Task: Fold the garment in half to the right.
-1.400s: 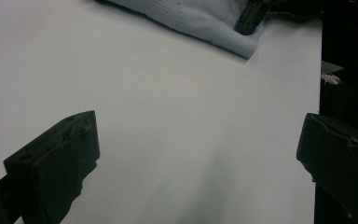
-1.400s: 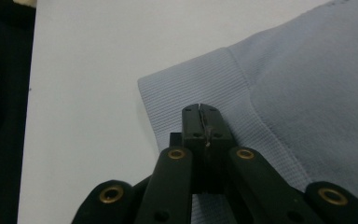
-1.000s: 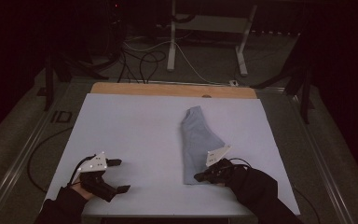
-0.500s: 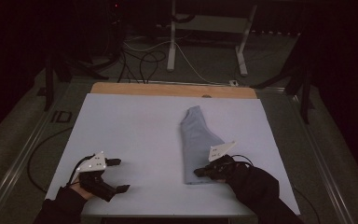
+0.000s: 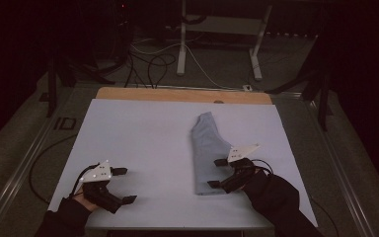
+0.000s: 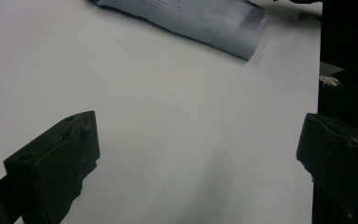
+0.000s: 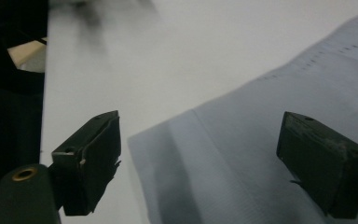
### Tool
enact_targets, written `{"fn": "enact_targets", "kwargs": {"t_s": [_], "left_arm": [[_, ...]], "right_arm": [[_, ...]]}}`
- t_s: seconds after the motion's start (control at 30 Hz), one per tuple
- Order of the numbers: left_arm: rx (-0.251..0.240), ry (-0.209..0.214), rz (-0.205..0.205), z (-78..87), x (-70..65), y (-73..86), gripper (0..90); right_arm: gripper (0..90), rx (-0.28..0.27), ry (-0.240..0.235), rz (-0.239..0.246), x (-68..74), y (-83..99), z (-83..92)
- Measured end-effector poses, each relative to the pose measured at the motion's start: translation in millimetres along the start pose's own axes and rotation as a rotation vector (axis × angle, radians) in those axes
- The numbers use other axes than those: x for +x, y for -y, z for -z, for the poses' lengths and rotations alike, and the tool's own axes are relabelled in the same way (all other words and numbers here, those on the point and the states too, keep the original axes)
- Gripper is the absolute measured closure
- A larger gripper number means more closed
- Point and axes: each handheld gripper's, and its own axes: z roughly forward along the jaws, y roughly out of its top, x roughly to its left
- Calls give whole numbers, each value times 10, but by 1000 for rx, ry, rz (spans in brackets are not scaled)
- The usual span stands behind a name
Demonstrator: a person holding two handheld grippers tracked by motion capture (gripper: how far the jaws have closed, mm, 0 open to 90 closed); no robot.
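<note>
Both tongs gape: right tongs [image 5: 218, 173], just opening, over the unlabelled folded cloth [image 5: 206, 148]; left tongs [image 5: 124, 185] apart.

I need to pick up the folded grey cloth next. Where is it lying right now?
In the high view the folded grey cloth lies flat on the white table, right of centre, its near end just beside the open right gripper.

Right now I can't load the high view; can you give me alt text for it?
A folded pale grey-blue cloth lies lengthwise on the right half of a white table, with the right gripper open at its near right edge, jaws just opened and clear of the fabric. The left gripper rests open near the table's front left corner.
</note>
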Motion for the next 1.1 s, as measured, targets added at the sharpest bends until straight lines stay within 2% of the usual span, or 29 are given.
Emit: {"fn": "enact_targets", "kwargs": {"t_s": [0.13,0.27,0.33,0.43,0.83,0.97,1.1], "left_arm": [[17,0,3,3,1,5,4],[19,-11,4,5,-4,12,4],[16,-17,5,16,2,13,4],[10,-27,7,34,12,18,4],[5,-50,15,100,41,44,4],[4,-55,19,120,52,55,4],[5,-61,12,136,48,48,4]], "right_arm": [[91,-18,5,4,-18,17,66],[87,-41,64,-4,-53,76,159],[87,-49,69,-17,-63,99,184],[87,-63,124,-30,-80,212,270],[87,-71,206,-90,-98,576,471],[88,-48,240,-97,-80,675,487],[88,-51,272,-116,-44,762,527]]}}
